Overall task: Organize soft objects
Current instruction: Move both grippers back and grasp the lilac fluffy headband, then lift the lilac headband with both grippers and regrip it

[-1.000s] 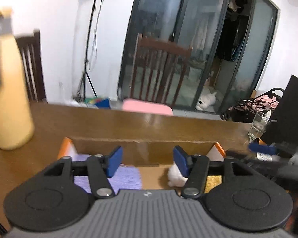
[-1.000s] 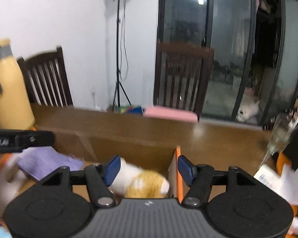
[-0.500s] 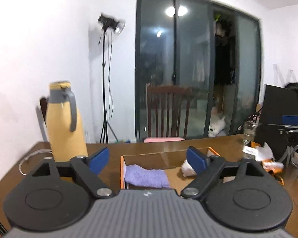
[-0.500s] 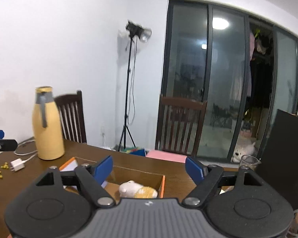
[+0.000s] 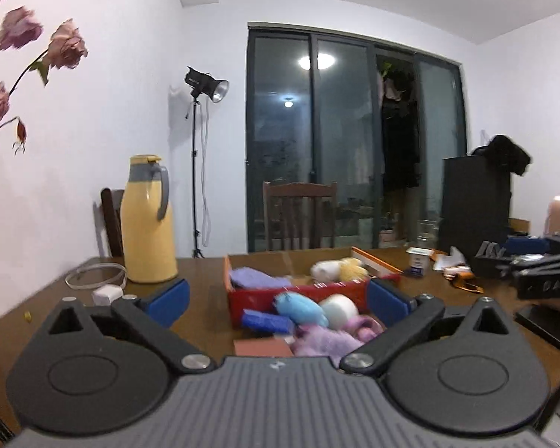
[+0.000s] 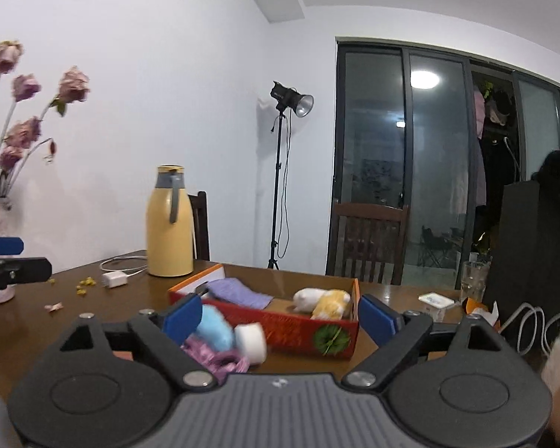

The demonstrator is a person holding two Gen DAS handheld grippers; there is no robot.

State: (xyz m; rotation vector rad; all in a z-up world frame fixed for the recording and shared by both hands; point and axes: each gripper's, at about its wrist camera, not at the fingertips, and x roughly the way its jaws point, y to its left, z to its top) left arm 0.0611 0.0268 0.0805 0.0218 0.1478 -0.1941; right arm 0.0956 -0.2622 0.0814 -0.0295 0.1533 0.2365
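A: Why does the person hold both tools back from the table with nothing in them?

B: It reads as a pause between picks. The left gripper [image 5: 278, 298] has its blue pads spread wide with nothing between them, and the right gripper [image 6: 278, 311] is spread just as wide and equally empty. Held high and level, each camera takes in the whole work area, which suits choosing a next target

A: And the soft things themselves?

B: They sit in two groups. Inside the red box [image 5: 254, 298] lie a folded purple cloth [image 5: 255, 278] at its left end and a white-and-yellow plush [image 5: 338, 268] at its right end, so the box looks like the collecting place. Just in front of the box, on the wooden table [image 5: 74, 298], there is a loose heap: a light blue plush [image 5: 298, 306], a white roll [image 5: 338, 310], a dark blue piece [image 5: 267, 321] and a purple fluffy toy [image 5: 324, 338] nearest the camera

A: Why leave that heap so close?

B: Probably to keep the carry short; each item only needs lifting over the near wall. The job appears partly done

A: Anything in the way?

B: The yellow thermos [image 5: 147, 220] and the white charger [image 5: 106, 293] stand well off to the left, clear of that path
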